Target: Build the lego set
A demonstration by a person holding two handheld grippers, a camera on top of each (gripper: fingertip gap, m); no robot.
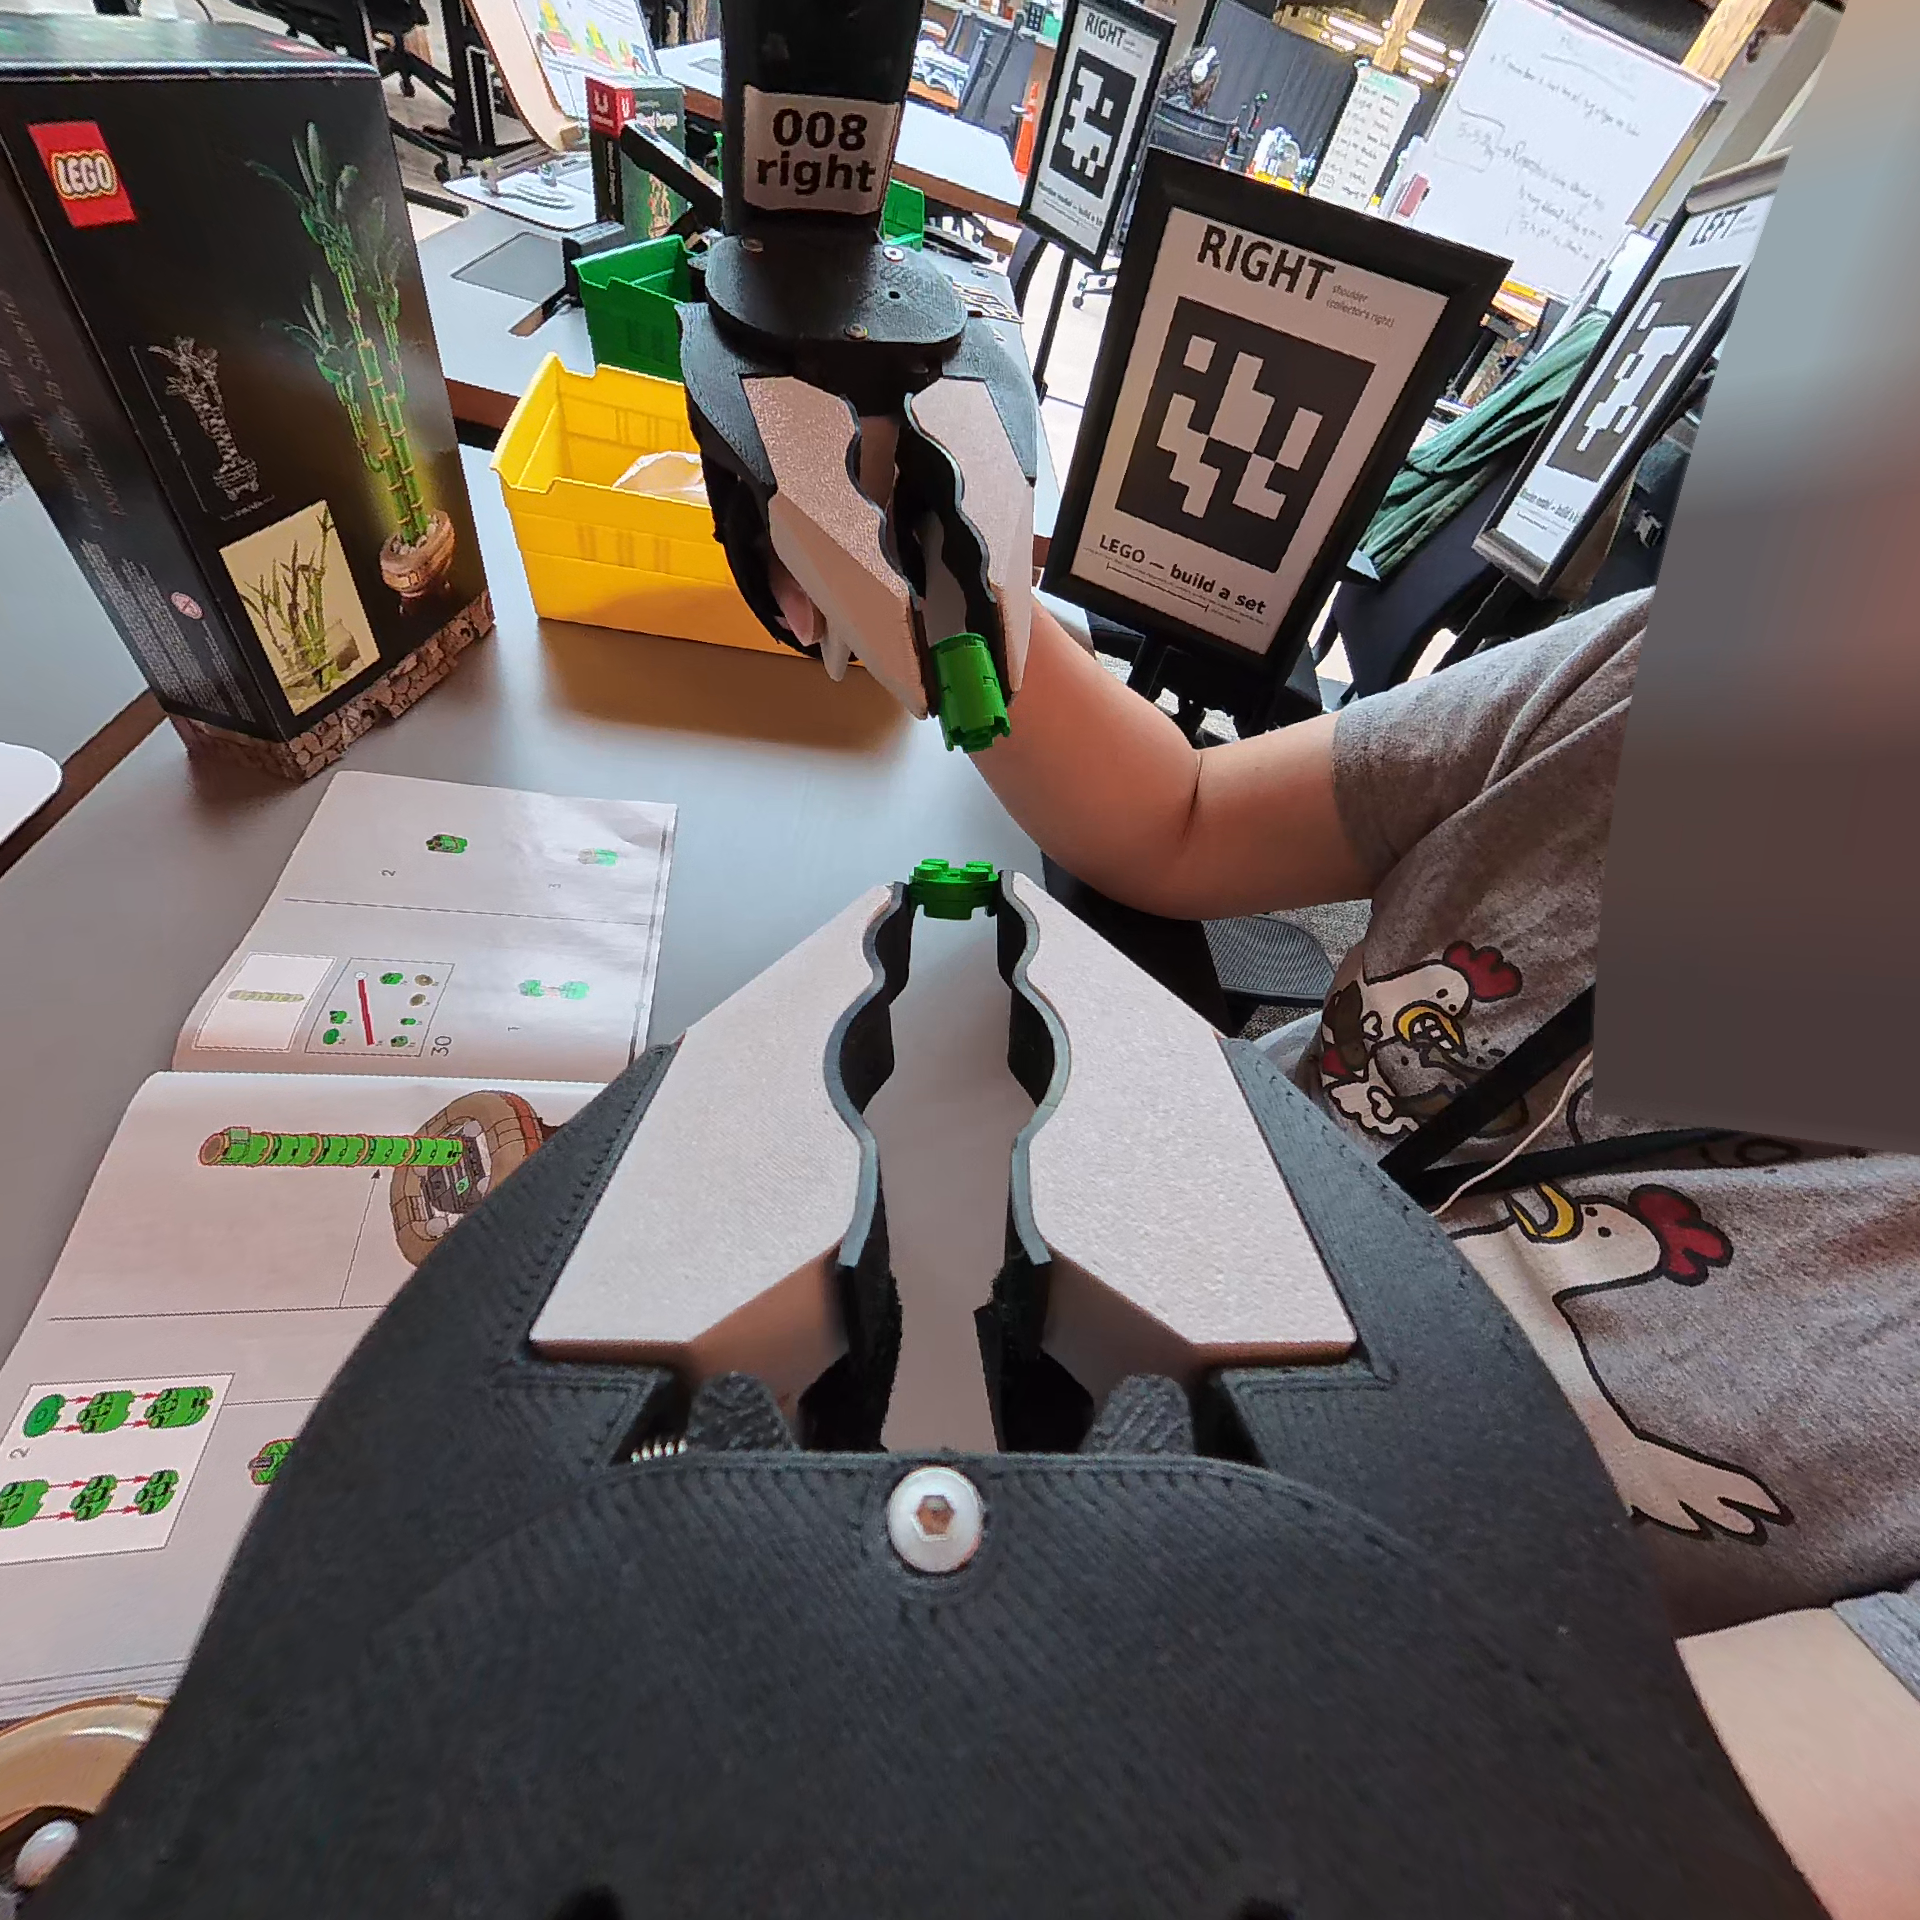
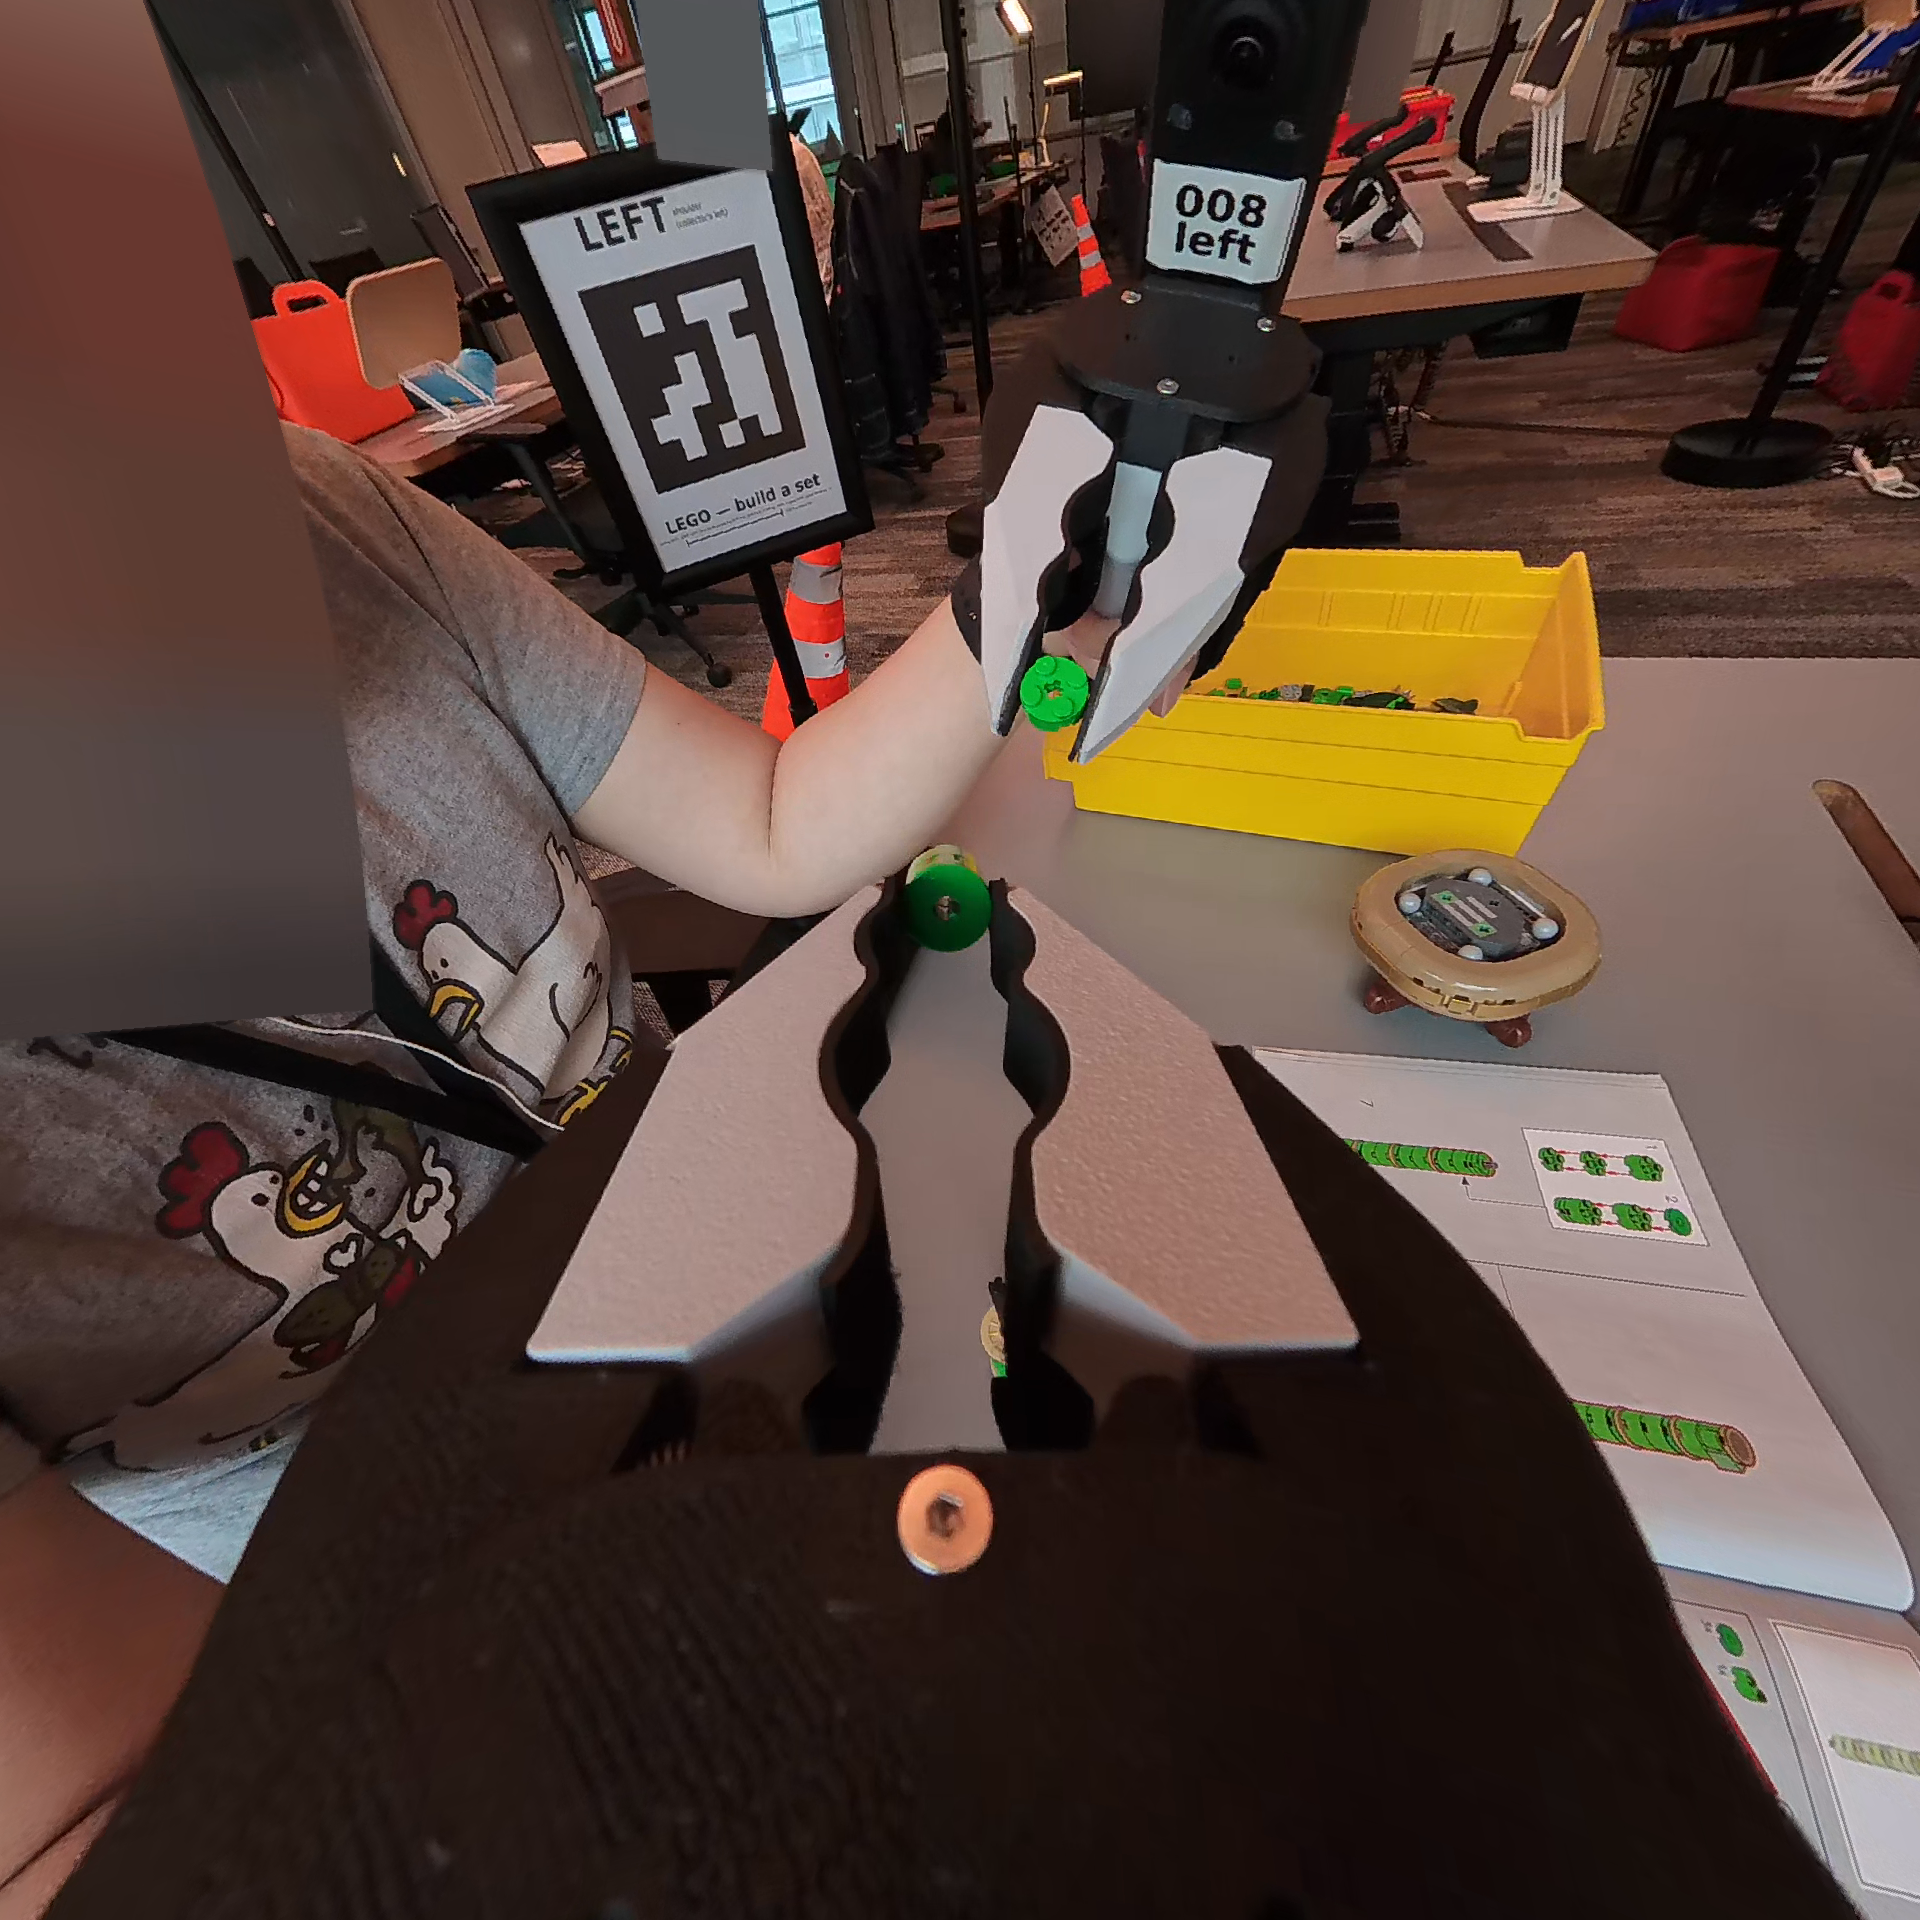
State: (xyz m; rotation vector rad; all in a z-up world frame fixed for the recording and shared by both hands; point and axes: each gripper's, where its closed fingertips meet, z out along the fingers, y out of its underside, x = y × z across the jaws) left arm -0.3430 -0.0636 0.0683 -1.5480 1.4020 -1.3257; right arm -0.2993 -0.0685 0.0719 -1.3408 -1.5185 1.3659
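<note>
My left gripper [image 1: 954,894] is shut on a small green round plate [image 1: 953,889] at its fingertips; it also shows in the right wrist view [image 2: 1049,717], holding the plate [image 2: 1054,693] in the air. My right gripper [image 2: 943,902] is shut on a green round cylinder piece [image 2: 945,906]; in the left wrist view this gripper [image 1: 961,691] hangs point-down with the cylinder [image 1: 974,691] at its tips. The two grippers face each other above the table, apart. The tan round pot base [image 2: 1475,935] of the model stands on the table.
A yellow bin [image 2: 1340,717] of loose pieces stands at the back of the table. The open instruction booklet [image 1: 436,935] lies flat on the table. The set's box [image 1: 229,384] stands upright at the left. Marker signs stand behind. A person's arm [image 1: 1164,790] and torso are close. The gap from one gripper's tips to the other's is roughly 6 cm. From either gripper's tips it is about 30 cm to the tan round pot base [image 2: 1475,935].
</note>
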